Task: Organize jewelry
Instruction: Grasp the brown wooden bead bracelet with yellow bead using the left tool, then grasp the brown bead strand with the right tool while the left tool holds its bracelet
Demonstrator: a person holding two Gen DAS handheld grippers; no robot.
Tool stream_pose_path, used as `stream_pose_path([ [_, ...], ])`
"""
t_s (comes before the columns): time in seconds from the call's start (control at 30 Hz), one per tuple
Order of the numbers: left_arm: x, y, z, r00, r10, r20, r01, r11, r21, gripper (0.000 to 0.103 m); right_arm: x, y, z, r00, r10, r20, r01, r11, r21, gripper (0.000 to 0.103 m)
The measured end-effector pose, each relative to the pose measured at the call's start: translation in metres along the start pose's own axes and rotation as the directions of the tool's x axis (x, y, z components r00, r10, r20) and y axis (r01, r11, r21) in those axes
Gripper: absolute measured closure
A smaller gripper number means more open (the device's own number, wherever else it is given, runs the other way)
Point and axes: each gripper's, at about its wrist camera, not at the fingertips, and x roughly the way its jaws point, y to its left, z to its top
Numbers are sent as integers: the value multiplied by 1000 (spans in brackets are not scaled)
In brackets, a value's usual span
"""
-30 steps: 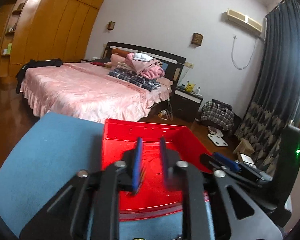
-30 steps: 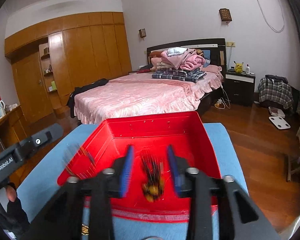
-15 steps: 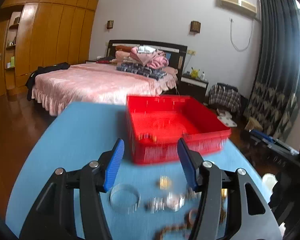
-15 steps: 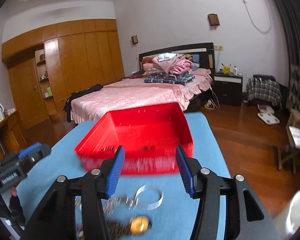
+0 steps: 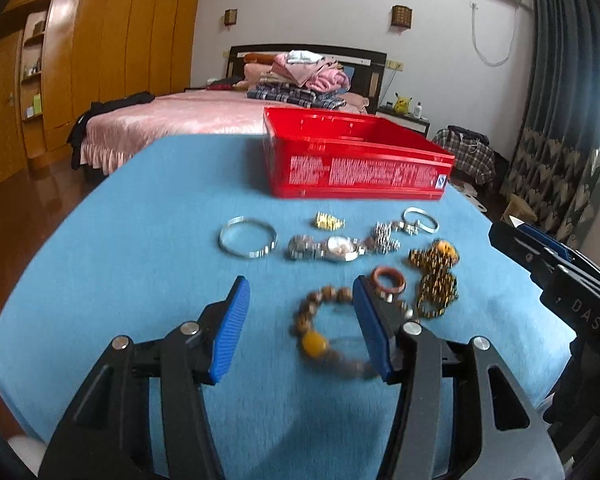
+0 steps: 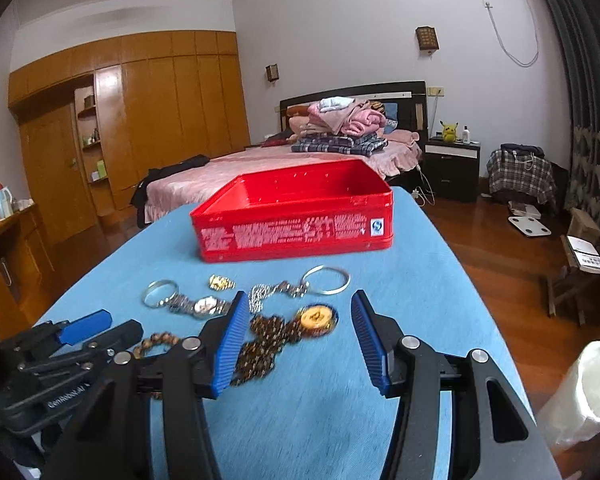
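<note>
A red tin box point(image 5: 356, 164) stands open on the blue table point(image 5: 120, 260). In front of it lie a silver bangle point(image 5: 247, 237), a watch point(image 5: 332, 247), a small gold piece point(image 5: 329, 221), a brown ring point(image 5: 387, 280) and a dark beaded necklace with a gold pendant point(image 6: 318, 318). My left gripper point(image 5: 300, 284) hovers over a wooden bead bracelet point(image 5: 320, 308). Its jaws are closing and no pad touches the bracelet. My right gripper point(image 6: 300, 298) is open above the beaded necklace, gripping nothing.
A second, open silver bangle point(image 6: 326, 280) lies on the right near the box. A white roll point(image 6: 584, 392) stands off the table's right edge. Beyond the table are a pink bed point(image 6: 260, 164) and wooden wardrobes; the floor drops away on both sides.
Both grippers have drawn back from above the red box and sunk toward the jewelry in front of it. Their jaws stand wider than a second ago.
</note>
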Motion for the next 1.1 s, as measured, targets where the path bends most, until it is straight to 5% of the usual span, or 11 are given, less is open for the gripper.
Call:
stream_pose_path([
  [0.63,13,-11,-20,999,6,-35,-7,999,-35,49,5,12,-16,999,31,-42,-32,999,-21,51],
  [0.73,14,-13,-21,999,27,-20,-28,999,-21,64,8,14,-18,998,31,-54,-33,999,-21,51],
  [0.8,17,-10,-20,1000,21,-17,-22,999,-32,89,11,14,-19,997,35,-63,-36,999,-15,51],
  [1.1,16,6,-13,998,56,17,-54,996,-77,92,29,20,-19,990,34,-134,-35,999,0,51],
])
